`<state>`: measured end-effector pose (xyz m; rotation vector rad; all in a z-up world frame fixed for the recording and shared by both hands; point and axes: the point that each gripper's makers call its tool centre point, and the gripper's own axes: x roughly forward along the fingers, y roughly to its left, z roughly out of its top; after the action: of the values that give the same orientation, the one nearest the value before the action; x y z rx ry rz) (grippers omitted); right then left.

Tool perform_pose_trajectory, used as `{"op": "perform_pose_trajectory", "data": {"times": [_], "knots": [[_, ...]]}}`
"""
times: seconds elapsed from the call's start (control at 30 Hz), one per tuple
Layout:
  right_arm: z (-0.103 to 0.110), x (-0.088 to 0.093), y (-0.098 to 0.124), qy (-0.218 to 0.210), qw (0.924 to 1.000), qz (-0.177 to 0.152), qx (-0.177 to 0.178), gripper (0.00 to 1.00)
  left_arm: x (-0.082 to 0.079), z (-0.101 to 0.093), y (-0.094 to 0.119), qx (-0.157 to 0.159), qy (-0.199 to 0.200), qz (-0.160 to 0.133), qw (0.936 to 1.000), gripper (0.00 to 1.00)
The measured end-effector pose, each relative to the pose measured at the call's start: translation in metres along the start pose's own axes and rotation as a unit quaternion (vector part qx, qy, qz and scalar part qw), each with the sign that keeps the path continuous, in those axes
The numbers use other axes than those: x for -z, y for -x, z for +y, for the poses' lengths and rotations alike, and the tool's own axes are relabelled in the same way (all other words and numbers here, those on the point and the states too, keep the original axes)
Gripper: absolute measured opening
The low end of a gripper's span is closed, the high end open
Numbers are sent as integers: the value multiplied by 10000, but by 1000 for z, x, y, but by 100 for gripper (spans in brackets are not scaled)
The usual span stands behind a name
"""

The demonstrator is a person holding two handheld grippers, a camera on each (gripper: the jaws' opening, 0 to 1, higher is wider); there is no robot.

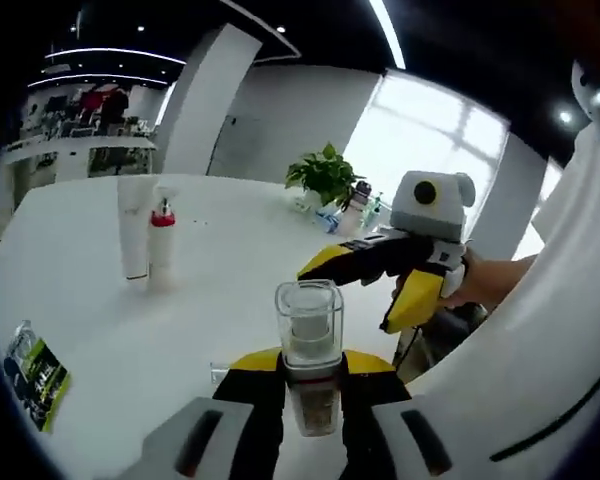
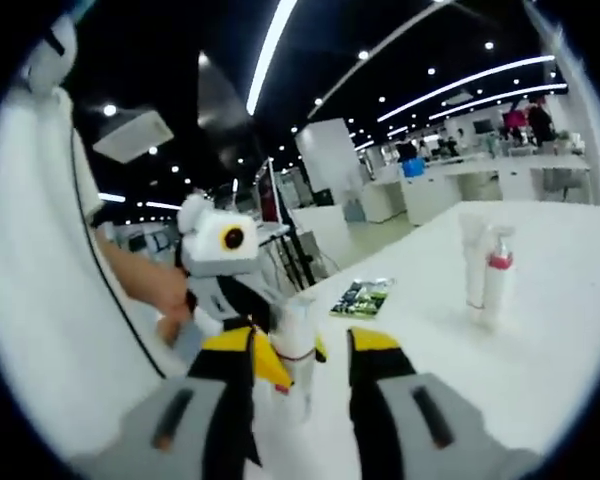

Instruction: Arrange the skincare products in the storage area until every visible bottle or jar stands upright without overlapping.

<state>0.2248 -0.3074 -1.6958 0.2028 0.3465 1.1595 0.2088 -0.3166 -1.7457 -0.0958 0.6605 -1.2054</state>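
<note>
My left gripper [image 1: 310, 375] is shut on a clear bottle with a clear cap [image 1: 308, 318], held upright above the white table [image 1: 210, 300]. The right gripper [image 1: 365, 292] comes in from the right just beyond the bottle, jaws apart. In the right gripper view my right gripper [image 2: 302, 352] is open. The left gripper [image 2: 294, 366] faces it with the pale bottle [image 2: 296, 330] held close to my left jaw. A white tube [image 1: 133, 228] [image 2: 472, 262] and a red-collared pump bottle [image 1: 162, 245] [image 2: 497, 275] stand upright side by side farther off.
A green printed packet [image 1: 37, 375] [image 2: 360, 297] lies flat near the table's edge. A potted plant [image 1: 325, 178] and some small bottles [image 1: 355, 207] stand at the far side. A person's hand [image 1: 480, 282] and white clothing [image 1: 540, 330] are at the right.
</note>
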Motion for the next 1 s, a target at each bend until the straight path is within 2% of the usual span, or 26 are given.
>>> {"op": "perform_pose_trajectory", "data": {"times": [0.2,0.47,0.5,0.53,0.77,0.9,1.0], "knots": [[10,7,-6,52,9994,229,-271,29,1,-10,-4,223,-473,178,9985,20],[15,18,-9,259,9976,525,-365,25,6,-13,-5,334,-879,357,9949,20],[15,18,-10,256,9976,532,-370,20,7,-14,-5,328,-947,384,9942,20],[14,20,-10,286,9973,591,-329,20,9,-15,-6,363,-980,423,9936,20],[10,19,-15,427,9974,578,-72,19,7,-5,-4,168,-981,344,9944,21],[4,15,-20,420,9977,529,106,18,3,3,-3,-32,-615,178,9979,22],[-1,10,-23,380,9981,442,202,18,4,10,1,-218,-488,131,9985,23]]}}
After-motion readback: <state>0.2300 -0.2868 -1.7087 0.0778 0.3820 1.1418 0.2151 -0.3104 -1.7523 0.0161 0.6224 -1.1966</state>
